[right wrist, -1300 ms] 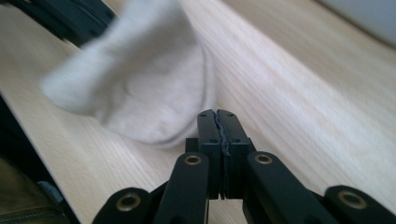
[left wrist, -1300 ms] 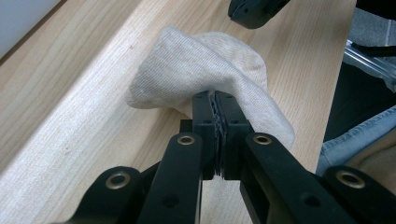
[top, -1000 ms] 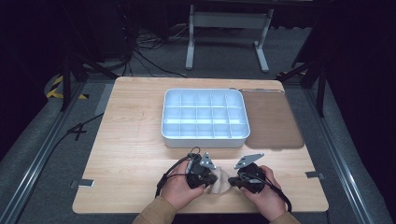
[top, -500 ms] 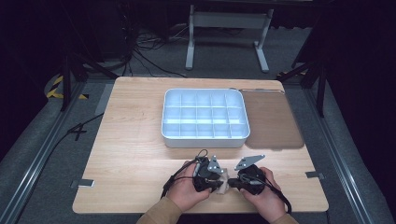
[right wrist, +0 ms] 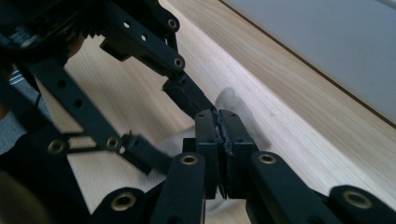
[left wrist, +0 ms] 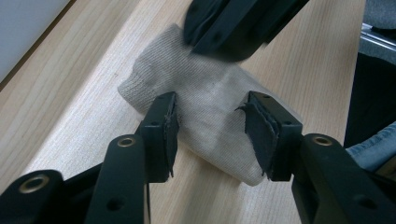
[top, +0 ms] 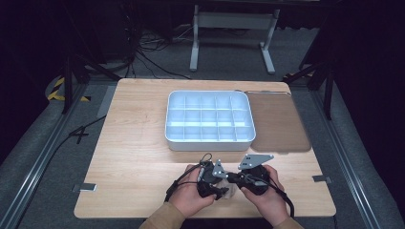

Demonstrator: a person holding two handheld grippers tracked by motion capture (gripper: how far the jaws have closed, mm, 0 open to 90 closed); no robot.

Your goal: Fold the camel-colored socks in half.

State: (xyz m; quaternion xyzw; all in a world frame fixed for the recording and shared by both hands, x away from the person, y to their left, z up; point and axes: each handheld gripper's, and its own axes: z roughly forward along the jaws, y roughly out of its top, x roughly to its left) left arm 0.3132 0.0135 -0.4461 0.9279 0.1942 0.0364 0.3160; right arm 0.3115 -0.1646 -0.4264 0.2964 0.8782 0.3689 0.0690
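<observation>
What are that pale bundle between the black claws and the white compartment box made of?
The bundle looks like knitted fabric, probably a cotton-type sock: fine ribbing, soft folds, matte beige. The box seems moulded plastic: smooth, slightly glossy white walls with thin dividers, though that's a guess from its look.

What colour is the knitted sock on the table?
Pale beige sock, clearest in the left gripper view.

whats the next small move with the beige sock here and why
Probably lower the left gripper and close it on the sock. Its jaws have just been opening and now stand apart on either side of the folded sock without pressing it, while the right gripper is shut at the sock's far end. A second grip would let both hands lift it toward the white tray.
</observation>
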